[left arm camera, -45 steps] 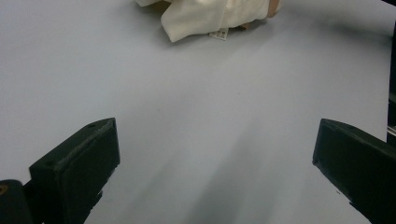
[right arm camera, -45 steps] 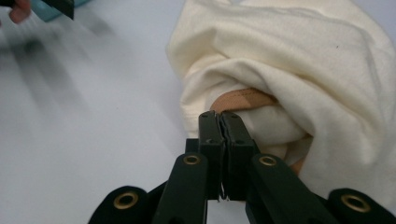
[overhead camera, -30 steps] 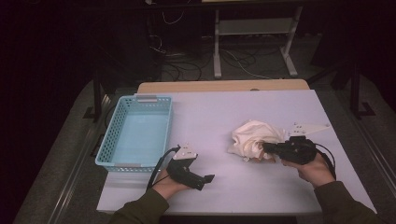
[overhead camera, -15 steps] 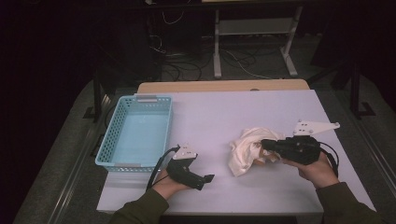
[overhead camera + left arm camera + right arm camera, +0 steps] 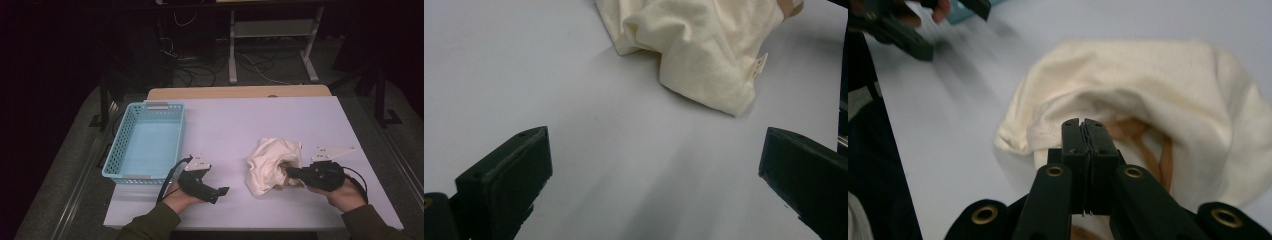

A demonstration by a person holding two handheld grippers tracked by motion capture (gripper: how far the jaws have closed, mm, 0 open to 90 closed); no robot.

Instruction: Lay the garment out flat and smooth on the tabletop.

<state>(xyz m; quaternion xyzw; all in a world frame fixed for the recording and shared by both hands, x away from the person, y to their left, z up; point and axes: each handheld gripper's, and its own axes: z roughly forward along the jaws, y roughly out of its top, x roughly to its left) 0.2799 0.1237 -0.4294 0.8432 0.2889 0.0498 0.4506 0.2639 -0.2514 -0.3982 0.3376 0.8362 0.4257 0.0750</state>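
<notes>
The cream cloth [image 5: 272, 165] lies crumpled on the white desk [image 5: 260, 120], right of the blue basket [image 5: 147, 142]. The right tongs [image 5: 291, 173] are pressed together, pinching its edge. The left tongs [image 5: 224, 191] are spread wide, apart from it

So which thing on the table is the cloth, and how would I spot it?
Look at the white table, then at its near right part, away from the blue basket on the left. The cloth is the crumpled cream heap there, pinched by the right gripper. It is the one soft, wrinkly thing among hard plastic.
</notes>
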